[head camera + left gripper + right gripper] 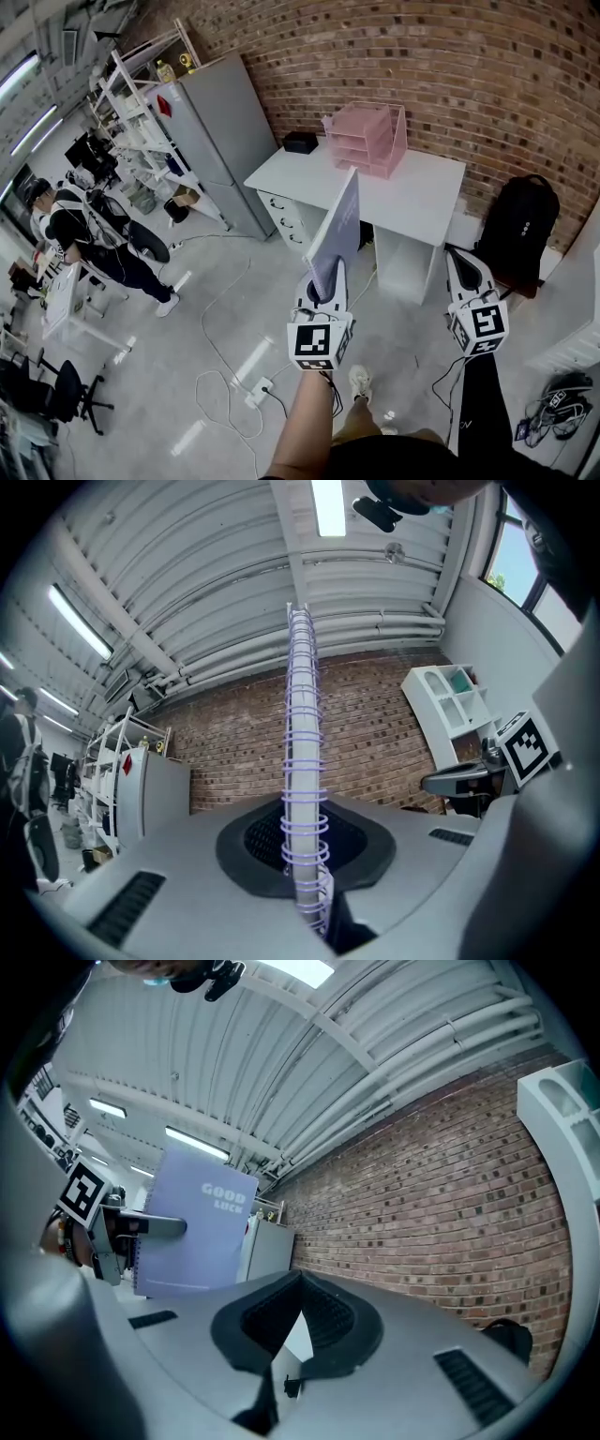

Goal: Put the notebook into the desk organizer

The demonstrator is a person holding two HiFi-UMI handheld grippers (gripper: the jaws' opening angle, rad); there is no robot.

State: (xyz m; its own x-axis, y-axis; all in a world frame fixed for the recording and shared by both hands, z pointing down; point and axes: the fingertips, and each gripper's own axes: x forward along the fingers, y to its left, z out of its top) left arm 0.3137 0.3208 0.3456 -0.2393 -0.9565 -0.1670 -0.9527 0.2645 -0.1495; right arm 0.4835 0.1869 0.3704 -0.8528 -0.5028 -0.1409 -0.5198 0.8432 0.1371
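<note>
Out ahead of us, over the grey floor [216, 309] and short of the white table [427, 202], the notebook [339, 230] rises out of the left tool [327, 283], apart from the table. Left tool's jaws are clamped on the spiral-bound edge; in the left gripper view the lilac coils run straight up the middle between the pads. Cover is lilac, and the right gripper view shows GOOD LUCK printed on it in white. Right tool [453, 255] hangs on our right, apart from the notebook, its jaws brought together at the tips with nothing between them. Pink desk organizer [367, 139] sits at the back of the table by the brick wall [469, 66] with stacked trays in it, well apart from the notebook. Small black box [301, 142] lies at the table's back left corner. Black backpack [517, 230] rests by the wall, right of the table. Grey cabinet [220, 141] stands left of the table; a person [89, 234] is farther left
</note>
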